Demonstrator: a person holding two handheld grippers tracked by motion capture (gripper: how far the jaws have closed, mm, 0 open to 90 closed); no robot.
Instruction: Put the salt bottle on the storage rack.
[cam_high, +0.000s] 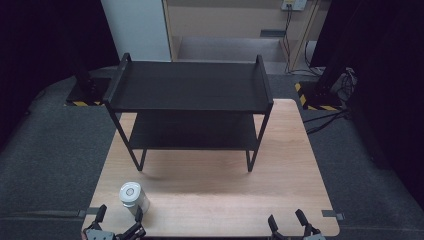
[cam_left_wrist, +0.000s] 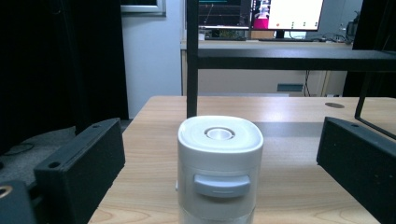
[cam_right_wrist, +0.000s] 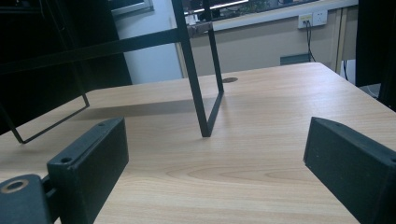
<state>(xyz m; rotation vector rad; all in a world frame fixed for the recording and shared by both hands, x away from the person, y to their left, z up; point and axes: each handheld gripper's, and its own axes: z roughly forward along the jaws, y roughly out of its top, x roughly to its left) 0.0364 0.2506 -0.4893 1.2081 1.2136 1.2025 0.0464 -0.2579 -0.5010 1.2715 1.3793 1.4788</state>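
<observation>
Object: white canister with a clear lower body
Lid: white, rounded-square, a round silver button at its centre, a grey tab on the side
Pose: upright
Place: near-left corner of the wooden table, in front of the black two-tier shelf rack and well apart from it
Contact: standing free between the left gripper jaws, untouched

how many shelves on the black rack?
2. The upper shelf sits across the top of the rack; the lower shelf is directly beneath it, just above the table. Both look bare, though the upper hides part of the lower.
</observation>
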